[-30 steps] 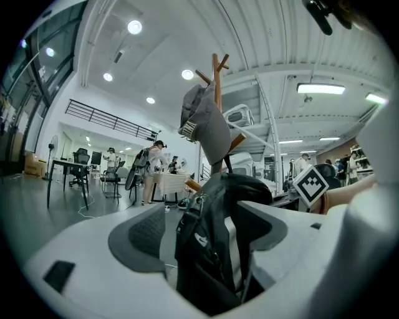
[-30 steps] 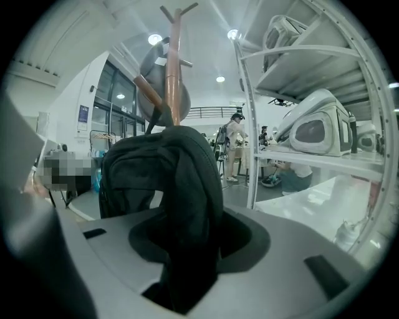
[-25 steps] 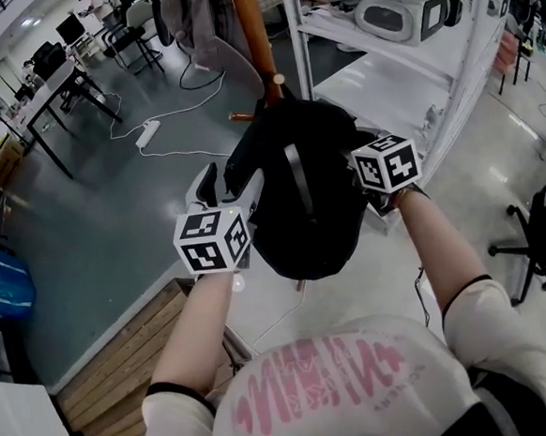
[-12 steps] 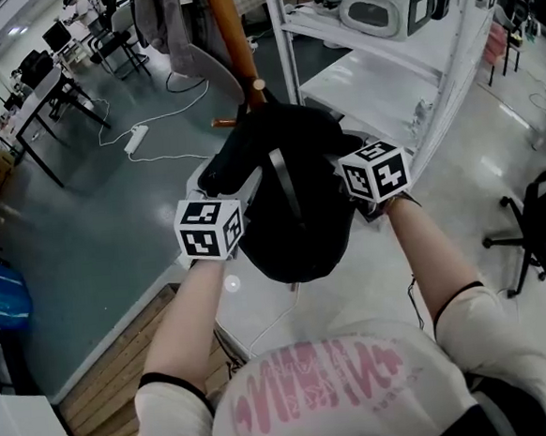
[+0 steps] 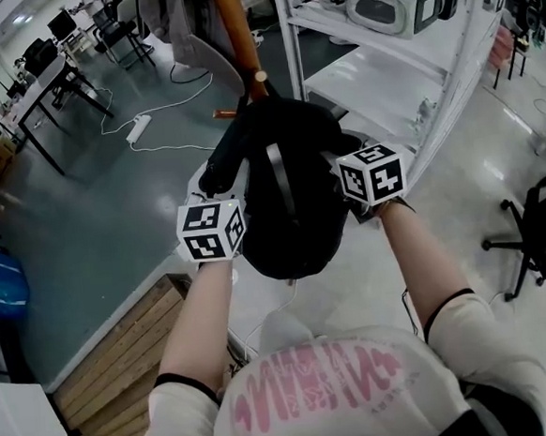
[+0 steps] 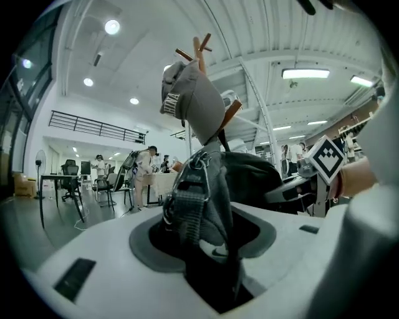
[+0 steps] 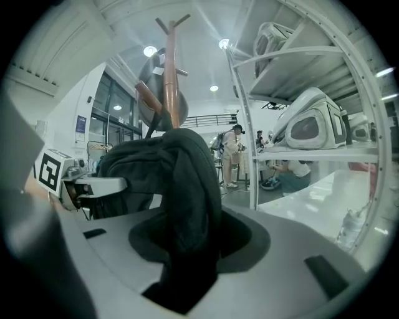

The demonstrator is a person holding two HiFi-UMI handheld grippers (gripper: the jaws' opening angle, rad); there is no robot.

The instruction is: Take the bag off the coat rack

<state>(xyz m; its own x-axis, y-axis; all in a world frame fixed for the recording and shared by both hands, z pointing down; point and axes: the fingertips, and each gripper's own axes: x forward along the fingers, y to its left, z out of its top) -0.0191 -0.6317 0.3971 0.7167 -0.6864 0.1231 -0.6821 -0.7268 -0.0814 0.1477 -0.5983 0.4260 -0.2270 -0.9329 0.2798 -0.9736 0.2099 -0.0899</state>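
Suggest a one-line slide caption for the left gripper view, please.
Left gripper closing on the black bag's grey strap, with the coat rack and a hanging cap rising behind.

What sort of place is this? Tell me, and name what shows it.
Probably an open-plan office or lab workspace: desks with monitors at the far left, tall white shelving holding white machine housings, and a power strip trailing cable across the grey floor.
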